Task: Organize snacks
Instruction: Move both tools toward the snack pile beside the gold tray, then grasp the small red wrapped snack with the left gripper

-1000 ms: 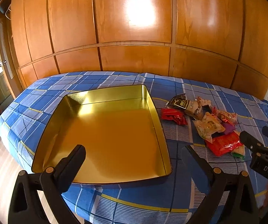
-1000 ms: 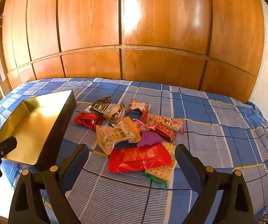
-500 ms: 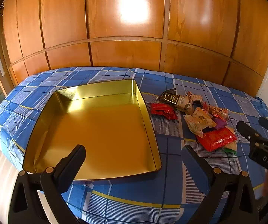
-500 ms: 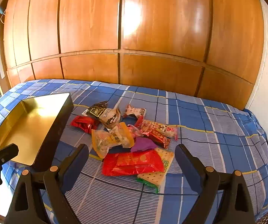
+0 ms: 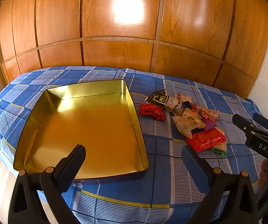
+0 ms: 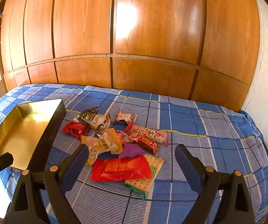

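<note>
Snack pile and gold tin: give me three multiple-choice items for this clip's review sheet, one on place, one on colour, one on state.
1. Where does the snack pile lie relative to the gold tin?
A. inside it
B. beside it on the bedspread
C. on the floor

2. What colour is the large flat packet nearest the right hand-held gripper?
A. red
B. green
C. white

3. How is the left hand-held gripper?
A. shut on a packet
B. open, holding nothing
C. shut, empty

Answers: 1 B, the tin's floor is bare and the packets lie on the blue plaid bedspread; 2 A, its wrapper is glossy red; 3 B, its fingers stand wide apart with nothing between them.
</note>
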Motion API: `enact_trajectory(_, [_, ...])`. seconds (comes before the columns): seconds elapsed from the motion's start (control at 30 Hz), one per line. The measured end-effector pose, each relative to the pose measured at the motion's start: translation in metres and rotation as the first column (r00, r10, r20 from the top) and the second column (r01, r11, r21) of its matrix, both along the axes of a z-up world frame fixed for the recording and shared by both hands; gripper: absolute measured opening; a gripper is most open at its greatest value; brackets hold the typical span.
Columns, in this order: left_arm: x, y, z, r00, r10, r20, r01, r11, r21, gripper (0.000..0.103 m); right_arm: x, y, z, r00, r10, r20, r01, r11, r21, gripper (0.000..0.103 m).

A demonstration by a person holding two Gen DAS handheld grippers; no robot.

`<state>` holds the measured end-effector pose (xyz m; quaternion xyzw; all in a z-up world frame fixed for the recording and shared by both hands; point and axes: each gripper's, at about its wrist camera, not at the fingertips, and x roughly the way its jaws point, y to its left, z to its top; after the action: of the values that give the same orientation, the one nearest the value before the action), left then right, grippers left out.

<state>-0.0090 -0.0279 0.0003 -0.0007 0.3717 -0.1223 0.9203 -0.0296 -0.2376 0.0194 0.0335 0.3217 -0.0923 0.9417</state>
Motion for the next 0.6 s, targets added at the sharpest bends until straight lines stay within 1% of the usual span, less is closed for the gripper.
enact_trajectory(0.1, [-0.001, -0.002, 0.0, 1.0, -0.005, 0.006, 0.005, 1.0, 0.004, 0.103, 0.0, 0.0, 0.001, 1.0, 0.002, 0.002, -0.002, 1.0, -0.005, 0.095])
enact_trajectory(0.17, [-0.001, -0.005, 0.0, 1.0, -0.01, 0.011, 0.01, 1.0, 0.02, 0.103, 0.001, -0.002, 0.001, 1.0, 0.006, 0.001, -0.006, 1.0, 0.002, 0.095])
enact_trajectory(0.3, [0.002, -0.009, 0.0, 0.999, -0.049, 0.008, 0.048, 0.998, 0.036, 0.103, 0.005, -0.011, 0.005, 1.0, 0.029, -0.01, -0.029, 0.999, 0.016, 0.095])
enact_trajectory(0.4, [0.007, -0.01, -0.002, 0.997, -0.079, -0.015, 0.08, 0.996, 0.036, 0.103, 0.012, -0.03, 0.011, 0.999, 0.038, -0.021, -0.038, 0.999, 0.023, 0.095])
enact_trajectory(0.5, [0.018, -0.01, -0.002, 0.994, -0.094, -0.054, 0.095, 0.995, 0.009, 0.102, 0.02, -0.056, 0.014, 0.999, 0.031, -0.039, -0.03, 0.999, 0.019, 0.095])
enact_trajectory(0.57, [0.025, -0.01, -0.001, 0.992, -0.102, -0.07, 0.102, 0.995, -0.004, 0.1, 0.026, -0.076, 0.014, 0.998, 0.019, -0.058, -0.018, 1.0, 0.008, 0.095])
enact_trajectory(0.6, [0.027, -0.011, 0.001, 0.991, -0.113, -0.073, 0.113, 0.994, -0.006, 0.096, 0.028, -0.085, 0.013, 0.998, 0.013, -0.066, -0.013, 1.0, -0.002, 0.095])
